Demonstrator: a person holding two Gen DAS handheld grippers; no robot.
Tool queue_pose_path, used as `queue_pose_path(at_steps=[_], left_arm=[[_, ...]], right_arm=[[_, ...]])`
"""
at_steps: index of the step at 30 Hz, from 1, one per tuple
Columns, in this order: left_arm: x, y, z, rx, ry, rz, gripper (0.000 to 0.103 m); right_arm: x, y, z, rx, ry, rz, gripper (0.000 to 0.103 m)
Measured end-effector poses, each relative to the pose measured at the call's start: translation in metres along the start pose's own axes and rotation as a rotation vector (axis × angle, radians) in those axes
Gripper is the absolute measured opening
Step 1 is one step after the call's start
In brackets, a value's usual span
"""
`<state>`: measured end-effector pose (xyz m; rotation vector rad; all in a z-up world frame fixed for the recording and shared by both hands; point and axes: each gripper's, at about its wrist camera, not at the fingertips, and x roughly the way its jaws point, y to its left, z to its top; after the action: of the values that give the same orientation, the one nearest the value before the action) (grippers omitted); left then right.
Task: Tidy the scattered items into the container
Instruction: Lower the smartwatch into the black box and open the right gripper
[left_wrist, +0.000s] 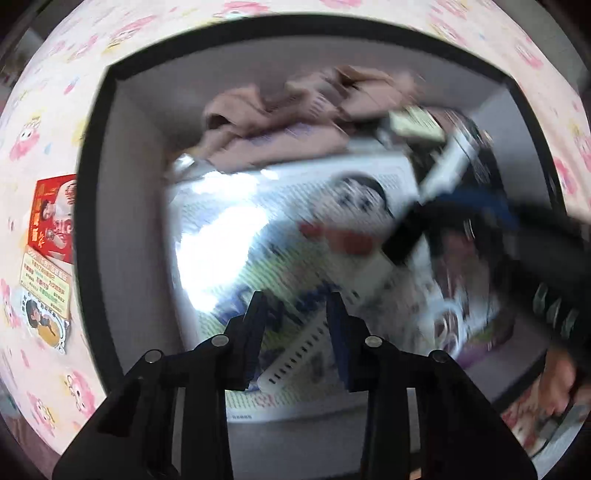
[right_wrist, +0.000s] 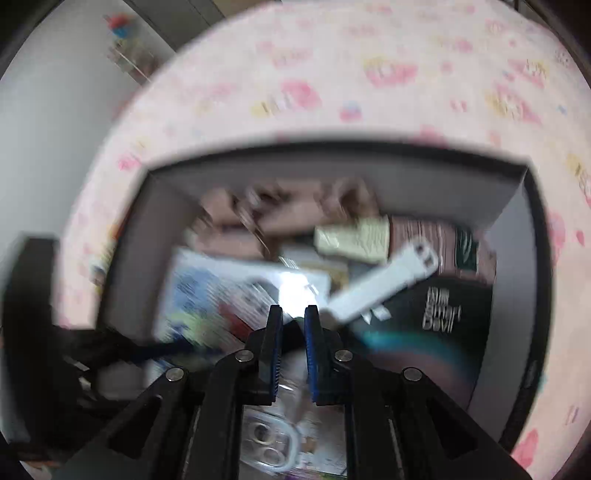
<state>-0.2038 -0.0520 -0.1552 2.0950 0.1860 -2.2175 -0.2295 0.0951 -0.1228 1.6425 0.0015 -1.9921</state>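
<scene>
Strap (right_wrist: 384, 284) atop booklet (left_wrist: 295, 221) inside box (left_wrist: 88, 221).

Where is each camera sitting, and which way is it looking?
Left wrist: on the left gripper, looking straight down into the box; its fingers and the right gripper show.
Right wrist: on the right gripper, tilted down into the box; its fingers show.
Both see the white strap and pink cloth.
</scene>
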Motion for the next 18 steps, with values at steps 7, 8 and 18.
queue_pose_path(at_steps=[7, 8, 18], left_arm=[[-0.021, 0.009, 0.0, -0.049, -0.042, -0.193, 0.029], [-0.02, 0.003, -0.006, -0.012, -0.021, -0.185, 0.029], [0.008, -0.023, 0.008, 0.17, 0.026, 0.069, 0.032]], right_arm=[[-0.021, -0.021, -0.015, 0.089, -0.02, -0.047, 0.01], [-0.027, -0.024, -0.015, 0.097, -0.044, -0.046, 0.01], [-0.001, -0.001, 0.006, 0.028, -0.014, -0.066, 0.01]])
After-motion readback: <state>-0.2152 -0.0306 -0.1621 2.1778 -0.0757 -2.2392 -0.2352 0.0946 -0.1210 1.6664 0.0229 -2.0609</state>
